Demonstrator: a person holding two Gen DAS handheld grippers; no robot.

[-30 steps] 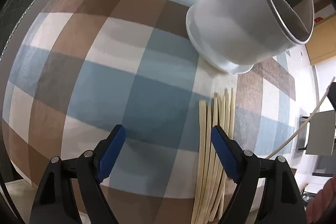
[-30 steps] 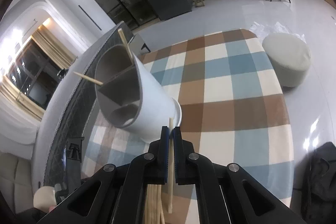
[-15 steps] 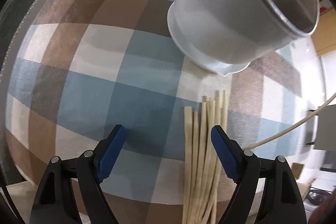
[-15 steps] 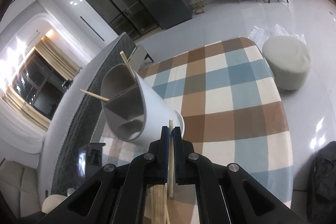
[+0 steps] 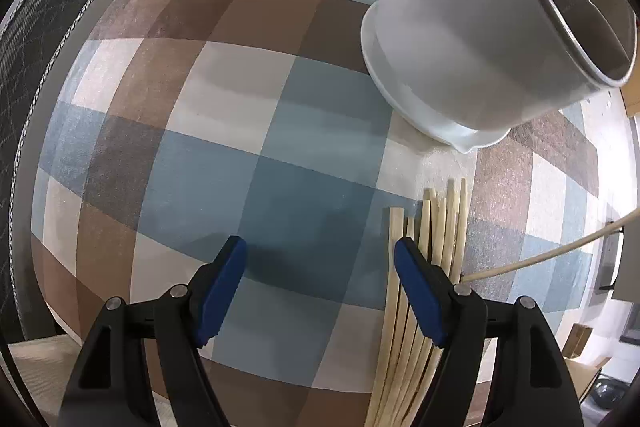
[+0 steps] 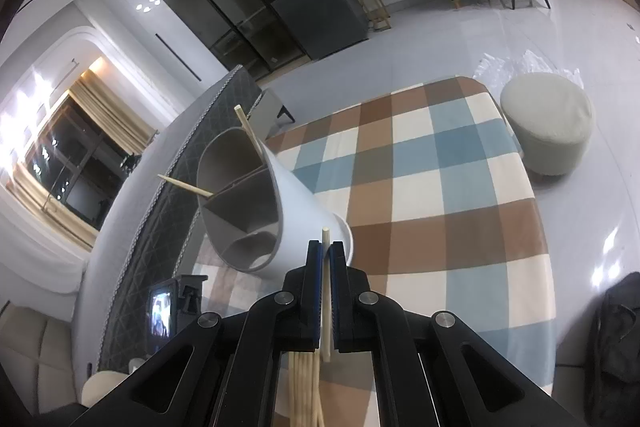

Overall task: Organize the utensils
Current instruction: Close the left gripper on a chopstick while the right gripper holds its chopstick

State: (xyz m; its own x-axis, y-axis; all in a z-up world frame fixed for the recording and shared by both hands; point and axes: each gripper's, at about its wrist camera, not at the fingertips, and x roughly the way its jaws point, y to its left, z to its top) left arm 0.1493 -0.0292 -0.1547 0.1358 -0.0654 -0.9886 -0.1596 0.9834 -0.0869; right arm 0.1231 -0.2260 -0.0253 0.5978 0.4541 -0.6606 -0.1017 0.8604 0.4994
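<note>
Over tabletop (image 5: 248,147), left gripper (image 5: 320,287) jaws closing, nothing between, now drifted off chopsticks (image 5: 436,227); right gripper (image 6: 327,267) clamping one chopstick (image 6: 326,239), holder (image 6: 288,211) awaiting.

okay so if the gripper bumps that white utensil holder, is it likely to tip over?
Probably not easily: the white utensil holder stands on a flared base on the checked cloth. It looks light, holding only two chopsticks, so a push may slide it instead.
</note>
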